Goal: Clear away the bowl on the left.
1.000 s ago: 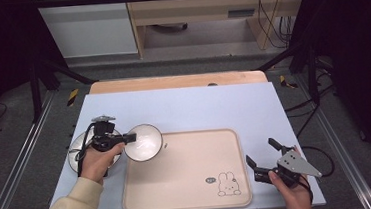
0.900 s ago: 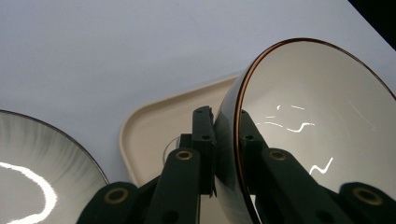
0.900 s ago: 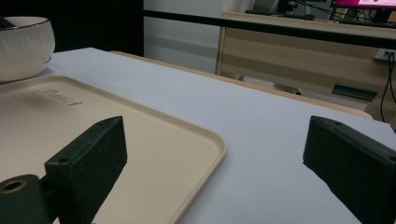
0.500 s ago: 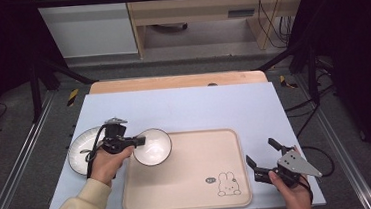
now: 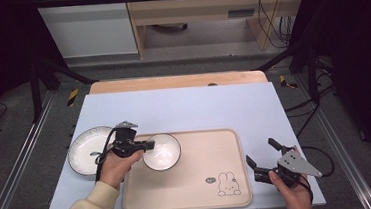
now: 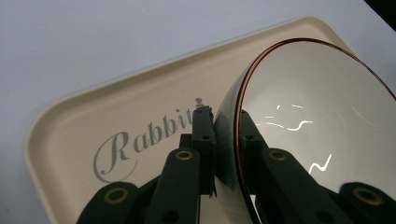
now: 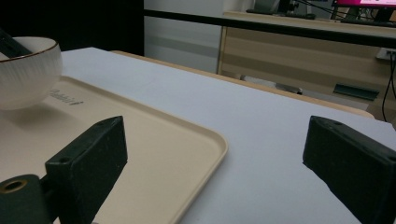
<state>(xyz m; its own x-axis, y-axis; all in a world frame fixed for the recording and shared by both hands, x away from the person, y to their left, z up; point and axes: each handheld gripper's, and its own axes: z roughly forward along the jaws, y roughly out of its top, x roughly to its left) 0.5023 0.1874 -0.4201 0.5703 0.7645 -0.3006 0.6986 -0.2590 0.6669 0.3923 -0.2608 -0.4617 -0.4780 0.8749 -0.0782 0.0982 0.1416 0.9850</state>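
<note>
My left gripper [image 5: 149, 146] is shut on the rim of a white bowl [image 5: 165, 154] with a thin brown edge. One jaw is inside the bowl and one outside, as the left gripper view shows at the left gripper [image 6: 224, 114] and bowl [image 6: 317, 121]. The bowl hangs low over the left end of the beige tray [image 5: 198, 158], near its "Rabbit" lettering [image 6: 140, 140]. My right gripper [image 5: 260, 150] rests open at the table's front right, beside the tray's right edge. Nothing lies between the jaws of the right gripper [image 7: 217, 133], and the bowl [image 7: 28, 70] shows far off to its left.
A white plate [image 5: 84, 150] lies on the pale blue table top [image 5: 198, 103] left of the tray. The tray carries a small rabbit drawing [image 5: 227, 184] near its front right corner. Dark frame rails run along both sides of the table.
My left gripper has carried the bowl to the right, from beside the plate to above the tray's left end. The right gripper has stayed where it was.
</note>
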